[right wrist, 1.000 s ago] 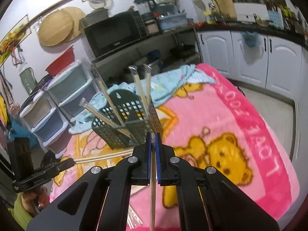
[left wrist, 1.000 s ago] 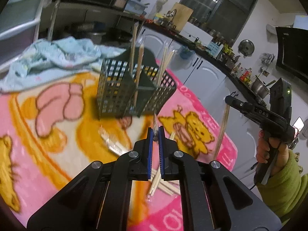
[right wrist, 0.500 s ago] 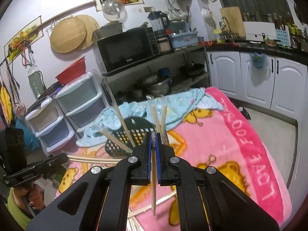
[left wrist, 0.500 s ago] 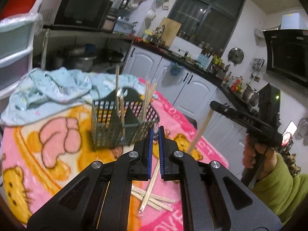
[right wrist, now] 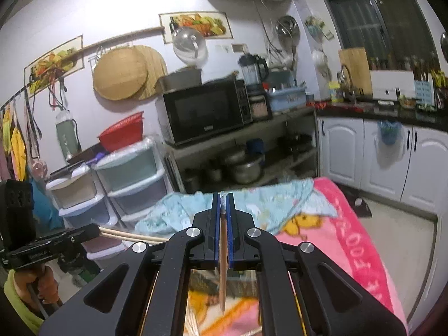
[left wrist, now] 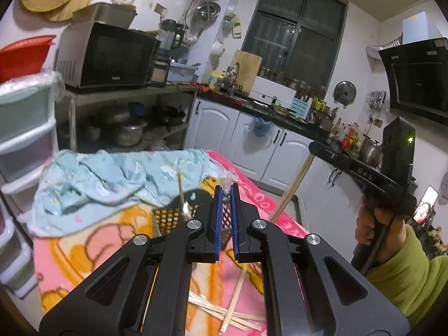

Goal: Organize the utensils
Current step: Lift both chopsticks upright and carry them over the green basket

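Lifting high above the basket (left wrist: 179, 212), both grippers have risen, left gripper (left wrist: 226, 218) pinching two chopsticks (right wrist: 131, 235), right gripper (right wrist: 223, 221) pinching one stick (right wrist: 223, 274), ready to drop in.

A pink cartoon blanket (left wrist: 70, 252) carries a crumpled blue cloth (left wrist: 106, 179), mesh caddy (left wrist: 168, 218) and loose chopsticks (left wrist: 224, 313).

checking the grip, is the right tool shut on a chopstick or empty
Shut on a chopstick: the right tool has its blue pads pressed against a wooden chopstick that hangs down between them, tip pointing at the pink blanket.
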Motion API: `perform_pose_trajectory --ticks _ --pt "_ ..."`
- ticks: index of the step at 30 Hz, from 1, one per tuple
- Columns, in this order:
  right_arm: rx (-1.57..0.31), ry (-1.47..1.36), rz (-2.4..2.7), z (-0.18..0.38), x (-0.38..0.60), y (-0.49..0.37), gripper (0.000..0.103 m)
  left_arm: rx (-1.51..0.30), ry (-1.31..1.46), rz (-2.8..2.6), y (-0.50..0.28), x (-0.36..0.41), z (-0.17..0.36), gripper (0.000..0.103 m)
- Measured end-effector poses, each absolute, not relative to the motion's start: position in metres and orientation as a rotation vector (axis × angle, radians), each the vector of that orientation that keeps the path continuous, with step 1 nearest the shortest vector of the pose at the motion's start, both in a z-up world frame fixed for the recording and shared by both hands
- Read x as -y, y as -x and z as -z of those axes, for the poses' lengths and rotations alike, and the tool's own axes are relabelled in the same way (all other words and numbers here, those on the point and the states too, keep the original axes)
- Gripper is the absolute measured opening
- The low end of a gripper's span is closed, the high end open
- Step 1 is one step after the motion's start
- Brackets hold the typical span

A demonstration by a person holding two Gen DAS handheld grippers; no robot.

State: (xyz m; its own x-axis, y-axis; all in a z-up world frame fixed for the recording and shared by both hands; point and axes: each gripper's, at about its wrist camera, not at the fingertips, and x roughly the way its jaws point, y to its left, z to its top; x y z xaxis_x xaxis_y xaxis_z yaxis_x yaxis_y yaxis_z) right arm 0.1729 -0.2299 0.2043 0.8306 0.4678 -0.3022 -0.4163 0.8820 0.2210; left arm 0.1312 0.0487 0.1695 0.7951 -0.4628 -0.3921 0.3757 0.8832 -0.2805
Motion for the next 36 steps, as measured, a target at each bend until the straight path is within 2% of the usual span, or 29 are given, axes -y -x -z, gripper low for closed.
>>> perform_pose_trajectory --ticks 9,19,36 --pt "-0.266 -0.140 -0.459 -0.238 0.224 -0.187 0.004 -0.451 0.159 0.419 -0.137 -0.058 -0.192 0.003" --pt "-0.191 -0.109 -0.435 -0.259 0.212 -0.203 0.004 -0.478 0.148 0.395 -0.149 -0.063 -0.190 0.003" --pt "-0.213 -0.104 -0.404 -0.227 0.205 -0.234 0.004 -0.539 0.116 0.385 -0.166 -0.048 -0.163 0.003"
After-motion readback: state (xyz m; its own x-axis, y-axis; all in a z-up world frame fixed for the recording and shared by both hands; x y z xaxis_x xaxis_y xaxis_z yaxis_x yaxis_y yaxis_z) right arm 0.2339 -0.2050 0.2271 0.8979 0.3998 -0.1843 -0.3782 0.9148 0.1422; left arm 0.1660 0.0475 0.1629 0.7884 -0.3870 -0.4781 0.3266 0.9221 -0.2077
